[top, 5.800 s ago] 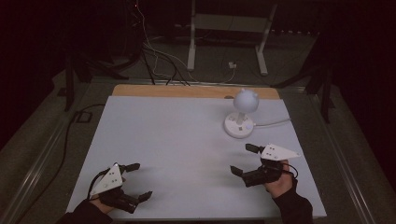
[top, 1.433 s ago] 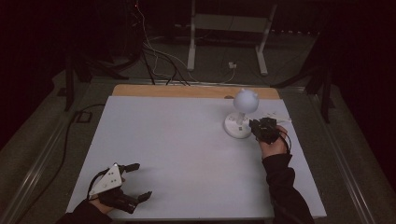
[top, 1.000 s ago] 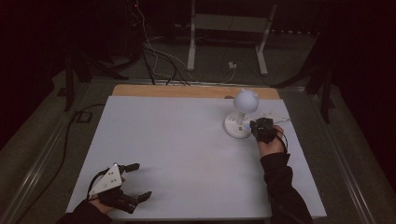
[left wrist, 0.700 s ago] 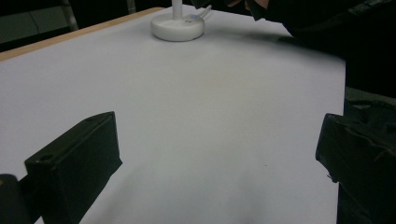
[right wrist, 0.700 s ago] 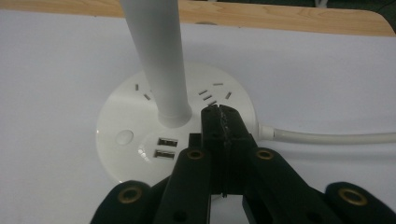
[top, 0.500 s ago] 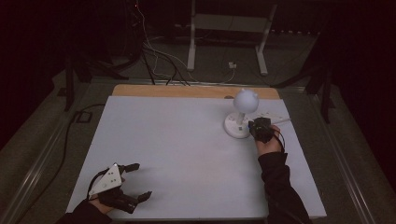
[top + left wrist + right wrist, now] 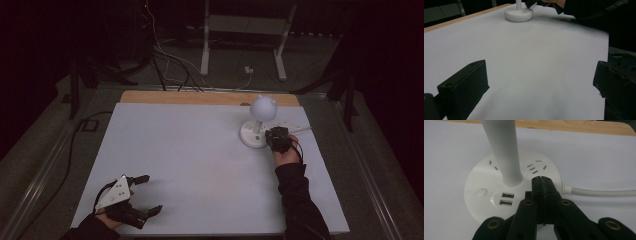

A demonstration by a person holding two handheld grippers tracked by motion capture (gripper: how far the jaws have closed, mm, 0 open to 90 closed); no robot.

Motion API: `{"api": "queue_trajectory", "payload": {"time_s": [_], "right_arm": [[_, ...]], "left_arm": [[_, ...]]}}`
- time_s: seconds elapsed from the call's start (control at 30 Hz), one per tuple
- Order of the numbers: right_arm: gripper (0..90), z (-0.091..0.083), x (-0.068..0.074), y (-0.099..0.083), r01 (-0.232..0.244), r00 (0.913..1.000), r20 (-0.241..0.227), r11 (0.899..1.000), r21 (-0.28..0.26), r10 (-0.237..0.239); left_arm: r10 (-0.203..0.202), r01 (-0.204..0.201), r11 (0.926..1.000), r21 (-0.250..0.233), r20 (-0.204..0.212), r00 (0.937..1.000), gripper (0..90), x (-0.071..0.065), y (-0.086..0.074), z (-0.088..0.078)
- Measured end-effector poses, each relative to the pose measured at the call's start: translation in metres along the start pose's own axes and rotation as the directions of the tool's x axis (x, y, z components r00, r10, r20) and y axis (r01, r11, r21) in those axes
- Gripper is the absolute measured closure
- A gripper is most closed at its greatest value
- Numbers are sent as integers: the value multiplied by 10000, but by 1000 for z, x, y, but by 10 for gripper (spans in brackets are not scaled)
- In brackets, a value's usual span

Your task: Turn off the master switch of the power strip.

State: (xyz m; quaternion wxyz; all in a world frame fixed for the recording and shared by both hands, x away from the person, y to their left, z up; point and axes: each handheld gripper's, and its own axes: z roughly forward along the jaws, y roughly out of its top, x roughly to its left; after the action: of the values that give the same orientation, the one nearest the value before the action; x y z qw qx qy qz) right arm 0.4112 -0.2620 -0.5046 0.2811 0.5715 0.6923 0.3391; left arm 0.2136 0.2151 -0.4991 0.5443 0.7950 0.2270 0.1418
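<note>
The right claw, its jaws pressed together with nothing between them, rests its tips on the round white base of a small desk lamp at the far right of the white table, just right of the lamp's stem and the two USB ports. The left claw lies spread and idle at the near left corner, well apart from the lamp. The likely aim is a touch or press on the base, and the risks follow from that: the closed tips sit right of the round button, so a push here may do nothing; a hard or slanted push could slide the light base, tip the lamp with its round head, or drag on the white cord running off to the right.
</note>
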Motion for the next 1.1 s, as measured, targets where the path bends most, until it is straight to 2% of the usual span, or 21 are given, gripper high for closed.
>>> {"api": "queue_trajectory", "payload": {"time_s": [0.37,0.53,0.63,0.73,0.87,1.0,1.07,1.1], "right_arm": [[900,2,4,-3,384,9991,198,9992,-95,-382],[900,3,5,-3,370,9989,289,9993,-110,-367],[900,3,8,-4,632,9970,464,9979,-132,-625],[900,4,10,-1,816,9946,639,9966,77,-819],[900,4,12,-1,808,9940,730,9967,93,-813],[900,4,9,0,689,9958,587,9975,150,-697],[900,4,12,-1,704,9947,742,9975,94,-709],[900,4,13,-2,866,9925,860,9962,47,-867]], "left_arm": [[16,-17,10000,38,5,10000,4,0,0,0],[23,-23,10000,53,10,10000,4,-1,0,1],[21,-21,10000,55,15,10000,4,-1,0,1],[19,-19,10000,47,17,10000,4,-1,0,1],[34,-34,10000,46,20,10000,3,-1,0,1],[9,-10,10000,39,18,10000,4,-1,0,1],[5,-5,10000,41,19,10000,4,-1,0,1],[5,-5,10000,41,25,10000,3,-1,0,1]]}}
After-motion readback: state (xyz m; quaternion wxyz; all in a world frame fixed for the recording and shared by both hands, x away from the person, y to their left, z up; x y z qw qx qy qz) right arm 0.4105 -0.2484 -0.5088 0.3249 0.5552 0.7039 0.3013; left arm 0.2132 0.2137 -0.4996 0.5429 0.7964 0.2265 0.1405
